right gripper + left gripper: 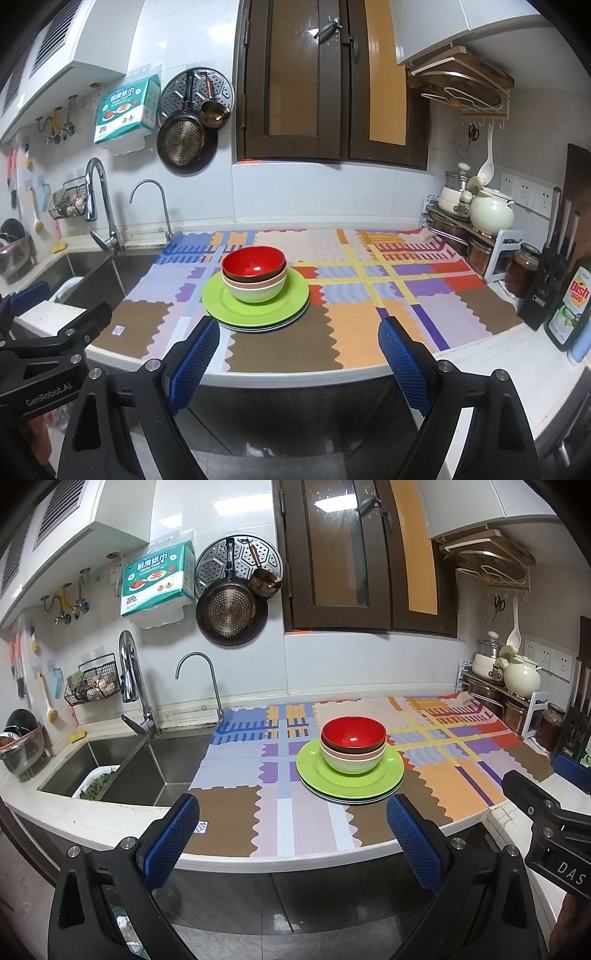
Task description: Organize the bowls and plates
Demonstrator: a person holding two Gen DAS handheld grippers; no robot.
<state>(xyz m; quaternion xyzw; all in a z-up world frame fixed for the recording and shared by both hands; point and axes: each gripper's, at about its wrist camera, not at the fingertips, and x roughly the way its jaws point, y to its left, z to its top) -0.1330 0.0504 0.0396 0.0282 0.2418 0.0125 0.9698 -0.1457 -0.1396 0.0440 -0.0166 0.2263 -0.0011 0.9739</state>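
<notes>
Patterned surface (pixel 461 794) runs wide, plates (pixel 349 775) stacked mid-surface toward its front edge, nested bowls (pixel 352 749) on top. Left gripper (pixel 291 812) and right gripper (pixel 295 336) hover short, jaws released, empty. Best lift bowls by the rim, level.

White counter (pixel 480 354), patchwork mat (pixel 354 317) on it (plate stack (pixel 255 314) atop).

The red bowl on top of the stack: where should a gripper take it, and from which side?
Grip the red bowl by its rim, one finger inside and one outside, coming from above on the near side. It sits nested in the other bowls, so only its upper wall is exposed. The left gripper is open and closest.
</notes>
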